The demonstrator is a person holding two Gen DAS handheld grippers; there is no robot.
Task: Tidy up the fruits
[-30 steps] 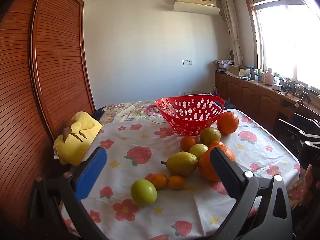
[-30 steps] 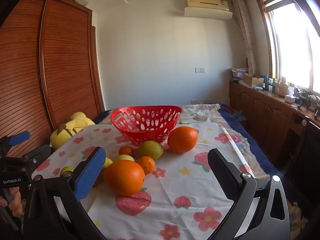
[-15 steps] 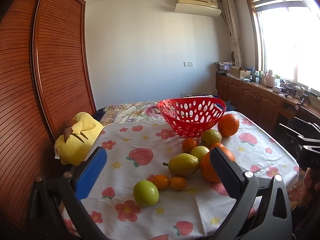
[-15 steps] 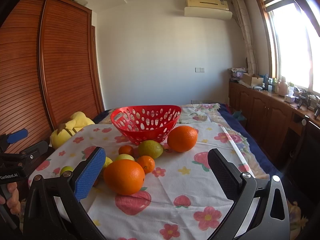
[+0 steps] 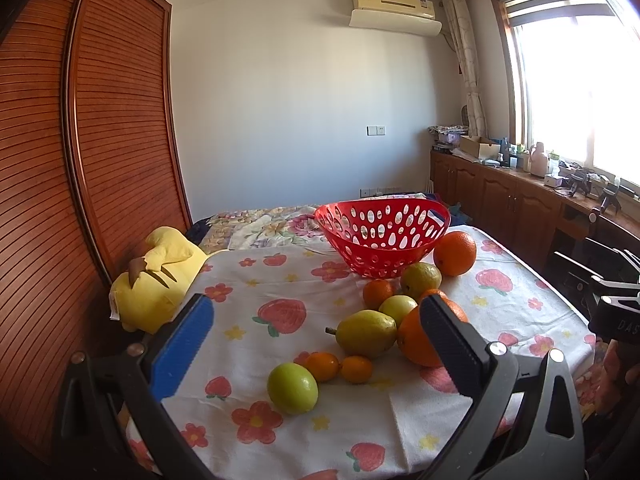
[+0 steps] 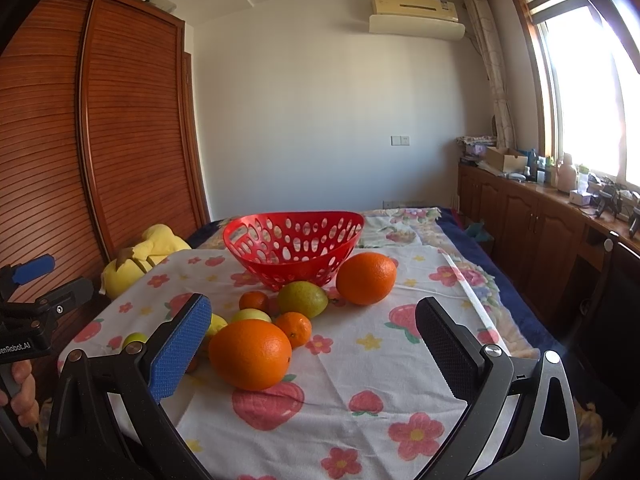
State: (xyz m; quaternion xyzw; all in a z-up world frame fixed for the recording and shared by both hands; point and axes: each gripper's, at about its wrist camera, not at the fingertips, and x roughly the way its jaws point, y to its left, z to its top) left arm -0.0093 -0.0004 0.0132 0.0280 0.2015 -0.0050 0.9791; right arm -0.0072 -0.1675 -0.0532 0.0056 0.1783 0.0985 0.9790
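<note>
Tablecloth [image 6: 360, 360]: orange [image 6: 250, 354] before gaping right hand-held gripper [image 6: 312, 344].

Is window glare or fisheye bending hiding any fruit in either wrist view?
Left wrist view: the window is blown out white, the wardrobe bows, yet the green apple stays sharp. Right wrist view: same glare at the right edge; the near orange is evenly lit and clear.

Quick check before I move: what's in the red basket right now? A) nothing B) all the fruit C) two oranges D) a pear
A: the red basket shows only its own perforated walls, and the big orange lies on the tablecloth with the other fruit.
</note>
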